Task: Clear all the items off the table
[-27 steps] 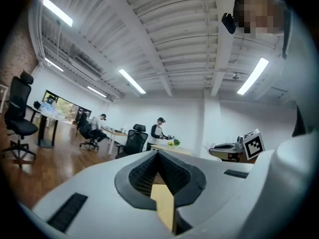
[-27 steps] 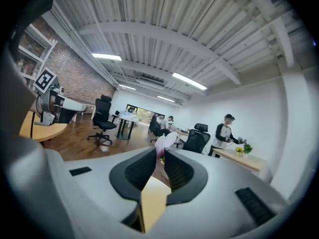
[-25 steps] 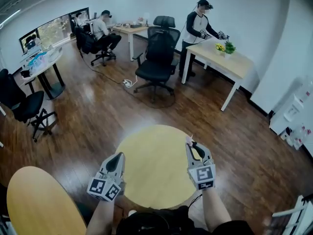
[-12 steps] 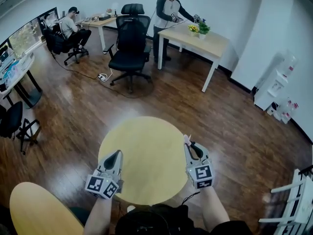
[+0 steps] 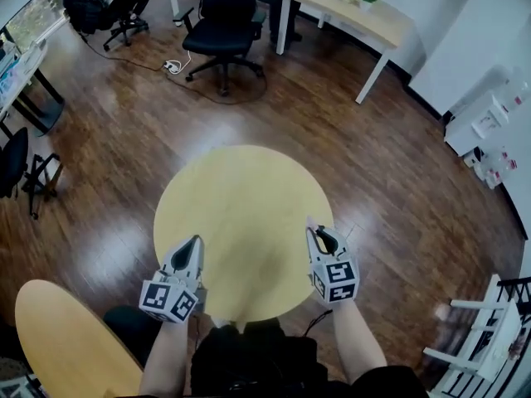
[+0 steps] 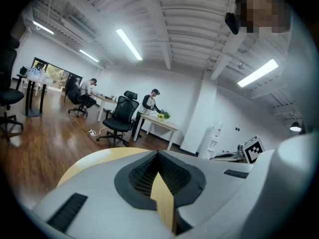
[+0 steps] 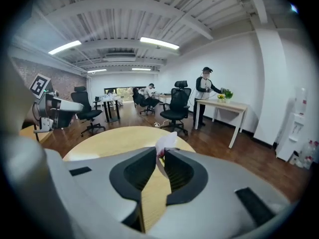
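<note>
The round yellow table [image 5: 241,197] shows a bare top. My right gripper [image 5: 313,232] hovers over its near right edge, shut on a small white and pink scrap [image 7: 166,143] that sticks up from the tips of the jaws [image 7: 159,154]. Over the near left edge my left gripper [image 5: 195,242] is held with its jaws pressed together and nothing between them; in the left gripper view [image 6: 158,154] only the tabletop [image 6: 94,159] lies beyond them. Each gripper shows in the other's view: the left gripper [image 7: 56,108], the right gripper [image 6: 245,152].
A second round yellow table [image 5: 58,338] stands at the lower left. A black office chair [image 5: 222,23] and a wooden desk [image 5: 365,15] with plants stand far across the wood floor. A white rack [image 5: 485,338] is at the lower right.
The head view has tilted downward, so the table and floor fill more of it and the far room slides out at the top. Both grippers keep their places over the near edge.
</note>
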